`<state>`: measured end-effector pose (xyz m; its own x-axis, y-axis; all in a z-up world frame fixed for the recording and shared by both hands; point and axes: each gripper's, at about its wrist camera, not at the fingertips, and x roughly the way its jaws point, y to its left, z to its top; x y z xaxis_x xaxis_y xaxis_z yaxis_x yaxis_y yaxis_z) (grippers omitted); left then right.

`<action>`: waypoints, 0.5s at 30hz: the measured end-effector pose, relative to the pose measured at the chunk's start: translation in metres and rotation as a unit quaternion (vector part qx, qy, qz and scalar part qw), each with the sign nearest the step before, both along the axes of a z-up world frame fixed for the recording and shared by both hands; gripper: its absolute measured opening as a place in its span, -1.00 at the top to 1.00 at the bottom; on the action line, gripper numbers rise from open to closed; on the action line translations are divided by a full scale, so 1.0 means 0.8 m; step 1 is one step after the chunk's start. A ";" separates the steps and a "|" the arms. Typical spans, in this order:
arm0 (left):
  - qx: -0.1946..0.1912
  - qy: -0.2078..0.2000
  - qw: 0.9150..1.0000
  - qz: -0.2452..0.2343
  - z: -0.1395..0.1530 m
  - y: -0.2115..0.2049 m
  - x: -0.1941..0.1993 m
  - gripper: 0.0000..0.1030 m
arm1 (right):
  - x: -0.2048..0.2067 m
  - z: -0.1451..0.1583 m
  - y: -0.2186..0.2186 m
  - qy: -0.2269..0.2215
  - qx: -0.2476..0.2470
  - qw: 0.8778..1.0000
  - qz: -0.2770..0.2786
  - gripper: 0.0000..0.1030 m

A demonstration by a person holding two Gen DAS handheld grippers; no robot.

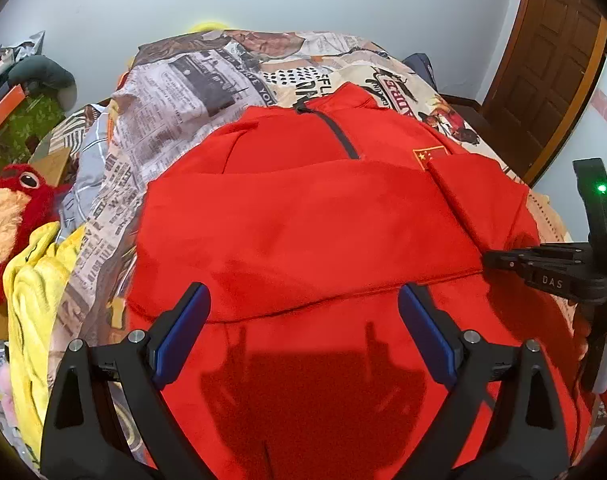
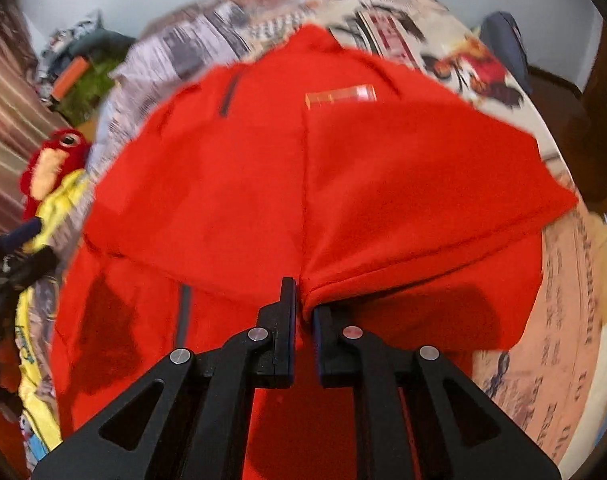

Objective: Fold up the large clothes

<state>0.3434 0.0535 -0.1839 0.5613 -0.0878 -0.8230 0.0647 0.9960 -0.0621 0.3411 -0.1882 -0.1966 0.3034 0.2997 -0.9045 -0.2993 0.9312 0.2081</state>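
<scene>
I count 1 red jacket (image 1: pixel 303 220) on 1 bed (image 1: pixel 175 120) with a newspaper-print cover, and 1 flag patch (image 1: pixel 429 156) and 1 dark zipper (image 1: pixel 339 132) show on its chest. Off to the left I see 1 red plush toy (image 1: pixel 11 216) and 1 yellow cloth (image 1: pixel 35 280), and 1 wooden door (image 1: pixel 543 68) stands at the right. I have 2 claws: 1 left claw (image 1: pixel 303 332) and 1 right claw (image 2: pixel 303 304).

Black claws (image 1: pixel 303 320), blue pads (image 1: pixel 183 332), silver screws
</scene>
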 end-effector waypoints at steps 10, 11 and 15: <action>0.004 -0.007 0.998 -0.055 0.014 -0.056 0.008 -0.85 | -0.037 0.053 -0.054 -0.048 0.010 0.998 -0.029 0.35; 0.006 -0.011 0.998 -0.066 0.018 -0.068 0.012 -0.85 | -0.041 0.059 -0.063 -0.064 0.004 0.997 -0.035 0.32; 0.016 -0.031 0.992 -0.125 0.039 -0.137 0.033 -0.85 | -0.053 0.078 -0.101 -0.115 -0.028 0.991 -0.067 0.20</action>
<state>0.3695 -0.0561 -0.1526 0.5743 -0.2045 -0.7927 0.3123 0.9498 -0.0188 0.2988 -0.2694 -0.1341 0.5374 0.1930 -0.8209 -0.2051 0.9741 0.0948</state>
